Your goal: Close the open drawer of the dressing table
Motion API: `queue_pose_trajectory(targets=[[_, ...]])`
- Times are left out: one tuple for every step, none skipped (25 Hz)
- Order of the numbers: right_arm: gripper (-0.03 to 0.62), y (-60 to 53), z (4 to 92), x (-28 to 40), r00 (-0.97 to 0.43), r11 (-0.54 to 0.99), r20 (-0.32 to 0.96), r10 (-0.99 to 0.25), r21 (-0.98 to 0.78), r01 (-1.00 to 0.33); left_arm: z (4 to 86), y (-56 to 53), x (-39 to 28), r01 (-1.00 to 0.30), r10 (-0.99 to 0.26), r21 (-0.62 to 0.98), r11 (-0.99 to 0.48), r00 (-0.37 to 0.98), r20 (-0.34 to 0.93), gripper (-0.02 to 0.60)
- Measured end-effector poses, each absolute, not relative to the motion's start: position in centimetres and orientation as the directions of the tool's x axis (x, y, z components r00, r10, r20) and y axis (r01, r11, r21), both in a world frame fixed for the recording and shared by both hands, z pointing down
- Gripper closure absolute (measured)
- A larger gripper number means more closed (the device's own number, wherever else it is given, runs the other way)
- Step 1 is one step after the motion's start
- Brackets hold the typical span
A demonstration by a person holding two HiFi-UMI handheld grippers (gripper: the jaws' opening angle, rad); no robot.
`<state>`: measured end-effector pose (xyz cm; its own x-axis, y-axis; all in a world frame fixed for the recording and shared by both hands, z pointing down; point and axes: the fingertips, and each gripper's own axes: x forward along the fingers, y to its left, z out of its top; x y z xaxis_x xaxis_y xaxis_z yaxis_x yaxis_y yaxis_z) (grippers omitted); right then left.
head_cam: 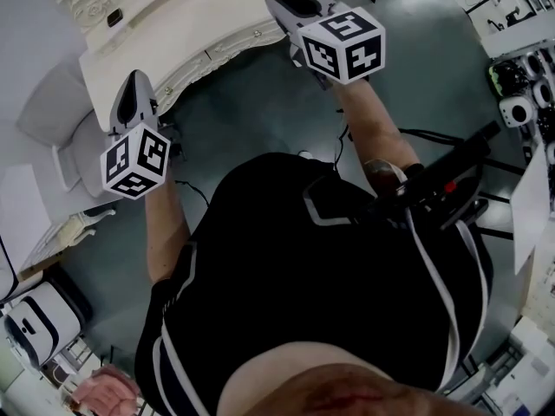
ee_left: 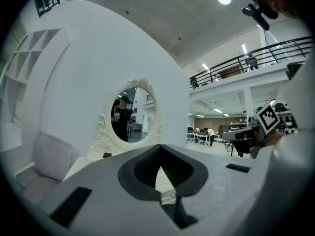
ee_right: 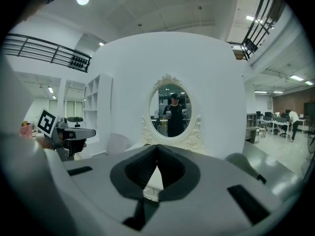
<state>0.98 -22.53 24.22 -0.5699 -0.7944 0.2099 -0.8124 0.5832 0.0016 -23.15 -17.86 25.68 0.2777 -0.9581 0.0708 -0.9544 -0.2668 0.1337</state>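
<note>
The white dressing table (head_cam: pixel 173 16) with carved trim fills the top of the head view, and its oval mirror (ee_right: pixel 173 113) (ee_left: pixel 130 116) stands ahead in both gripper views. Its front edge (head_cam: pixel 215 52) shows a seam; I cannot tell how far a drawer stands out. My left gripper (head_cam: pixel 136 78) (ee_left: pixel 160 147) hovers at the table's left front corner, jaws shut and empty. My right gripper (head_cam: pixel 283 1) (ee_right: pixel 157 146) is at the front edge's right end, also shut with nothing held. Carved white trim (ee_right: pixel 150 192) shows through the gap below its pads.
A white padded chair (head_cam: pixel 62 133) (ee_left: pixel 49 156) stands left of the table. Black cables (head_cam: pixel 434 137) run over the grey floor on the right, near shelves of equipment (head_cam: pixel 520 85). A white case (head_cam: pixel 35 323) sits at lower left.
</note>
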Motion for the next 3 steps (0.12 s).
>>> queue_pose_trajectory(targets=[[0.589, -22.54, 24.17, 0.88, -0.569, 0.582, 0.209, -0.796, 0.001, -0.813, 25.66, -17.86, -23.19, -0.954, -0.958, 0.132, -0.268, 0.279, 0.07, 0.578], [0.589, -22.53, 24.1, 0.79, -0.567, 0.58, 0.208, -0.797, 0.001, -0.815, 25.63, -17.86, -23.23, -0.954, -0.958, 0.129, -0.269, 0.28, 0.07, 0.578], [0.589, -22.51, 24.03, 0.72, -0.565, 0.578, 0.206, -0.799, 0.0, -0.816, 25.59, -17.86, -23.26, -0.954, -0.957, 0.125, -0.271, 0.281, 0.069, 0.578]])
